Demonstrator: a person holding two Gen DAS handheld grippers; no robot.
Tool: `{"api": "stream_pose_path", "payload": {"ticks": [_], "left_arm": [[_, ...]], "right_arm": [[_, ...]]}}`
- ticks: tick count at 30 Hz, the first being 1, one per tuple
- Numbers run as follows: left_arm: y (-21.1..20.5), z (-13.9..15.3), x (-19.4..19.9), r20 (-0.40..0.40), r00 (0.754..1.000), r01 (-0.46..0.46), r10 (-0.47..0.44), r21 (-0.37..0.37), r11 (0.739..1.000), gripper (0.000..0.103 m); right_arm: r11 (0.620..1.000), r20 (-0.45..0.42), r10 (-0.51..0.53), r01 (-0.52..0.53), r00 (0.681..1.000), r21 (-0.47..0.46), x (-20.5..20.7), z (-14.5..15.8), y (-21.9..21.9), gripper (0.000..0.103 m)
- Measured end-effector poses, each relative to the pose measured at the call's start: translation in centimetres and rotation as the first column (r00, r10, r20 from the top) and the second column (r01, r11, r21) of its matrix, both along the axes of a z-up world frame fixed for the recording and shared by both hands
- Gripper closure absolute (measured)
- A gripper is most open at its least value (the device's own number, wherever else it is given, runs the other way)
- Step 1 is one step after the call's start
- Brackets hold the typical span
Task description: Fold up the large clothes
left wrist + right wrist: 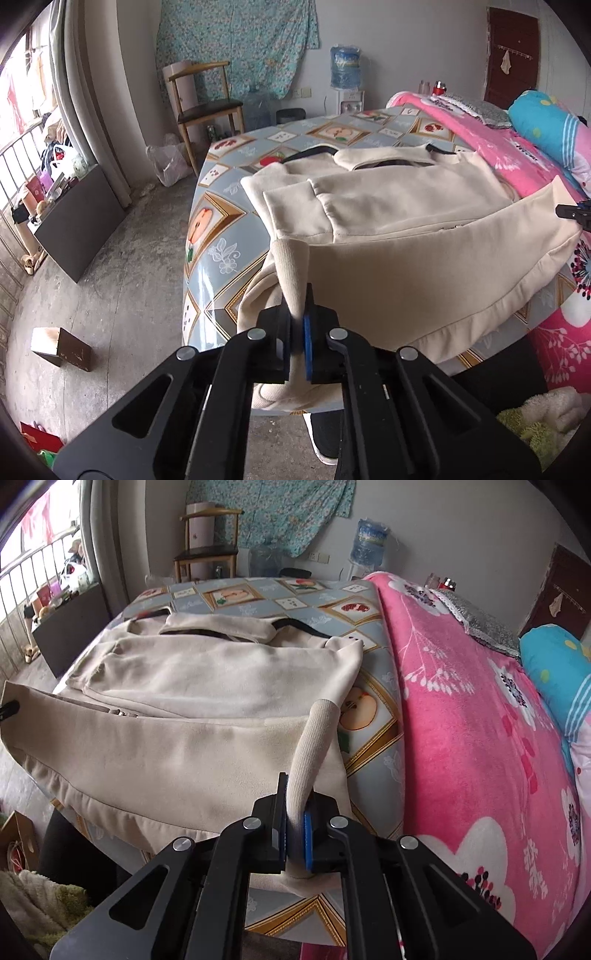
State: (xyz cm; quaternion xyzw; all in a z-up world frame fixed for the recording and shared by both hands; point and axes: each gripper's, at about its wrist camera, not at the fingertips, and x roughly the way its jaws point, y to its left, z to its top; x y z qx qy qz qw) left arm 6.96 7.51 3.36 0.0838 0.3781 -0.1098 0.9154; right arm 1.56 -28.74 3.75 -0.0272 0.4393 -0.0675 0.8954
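Both bottom corners pinched, hem raised for the fold toward the collar.

Left tongs (296, 325) clenched on ribbed hem corner of cream jacket (388, 206); right tongs (295, 812) clenched likewise on opposite ribbed corner. Jacket spread on table (221, 206) with fruit-print cover, sleeves crossed over chest, collar at far edge, near hem lifted clear. Judged best: corners kept level and taut, carried evenly across jacket toward collar, lowered together, released only once flat.

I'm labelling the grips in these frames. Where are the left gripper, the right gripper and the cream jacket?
left gripper (297, 325), left wrist view, between its fingertips.
right gripper (295, 808), right wrist view, between its fingertips.
cream jacket (207, 686), right wrist view, flat body panel.
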Motion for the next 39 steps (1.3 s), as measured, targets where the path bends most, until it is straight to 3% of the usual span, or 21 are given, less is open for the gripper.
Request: {"api": "stream_pose_path", "payload": {"ticks": [5,9,14,19,24,28,31,33,36,39], "left_arm": [[0.4,3.4,-1.3,0.107,0.994,0.014,-0.012,-0.017,1.000,0.098],[0.4,5.2,1.2,0.156,0.987,0.033,-0.027,-0.034,0.999,0.098],[0.5,6.5,8.2,0.169,0.984,0.058,-0.048,-0.055,0.997,0.098],[0.6,7.4,18.6,0.156,0.986,0.072,-0.061,-0.064,0.995,0.098],[-0.6,4.1,29.1,0.062,0.997,0.049,-0.047,-0.040,0.998,0.098],[-1.4,-3.0,35.0,-0.123,0.992,0.019,-0.019,-0.006,1.000,0.098],[-0.5,-7.0,36.8,-0.239,0.971,-0.012,0.001,-0.046,0.999,0.093],[1.0,-7.4,37.3,-0.248,0.968,-0.060,0.032,-0.104,0.993,0.083],[3.7,-6.8,37.3,-0.236,0.964,-0.160,0.125,-0.137,0.978,0.082],[6.7,-5.0,36.0,-0.211,0.957,-0.237,0.200,-0.166,0.957,0.083]], "right_arm": [[1.000,0.087,-0.014,0.014,0.996,0.001,-0.4,2.7,-0.7,0.097],[1.000,0.133,0.002,0.002,0.991,-0.027,2.3,4.0,-1.4,0.097],[1.000,0.166,0.018,-0.015,0.986,-0.021,8.6,5.3,-3.2,0.097],[1.000,0.167,0.021,-0.023,0.986,0.009,16.9,5.9,-5.4,0.097],[1.000,0.109,0.004,-0.005,0.994,0.013,25.8,2.8,-7.4,0.097],[0.998,-0.041,-0.016,0.018,0.999,0.052,30.6,-3.5,-8.7,0.097],[0.996,-0.117,-0.027,0.037,0.993,0.085,31.9,-6.8,-9.7,0.096],[0.993,-0.130,-0.062,0.074,0.990,0.091,32.0,-7.4,-10.7,0.086],[0.986,-0.121,-0.126,0.137,0.985,0.095,31.7,-6.9,-12.9,0.067],[0.973,-0.077,-0.213,0.219,0.974,0.073,29.7,-4.8,-15.0,0.067]]}}
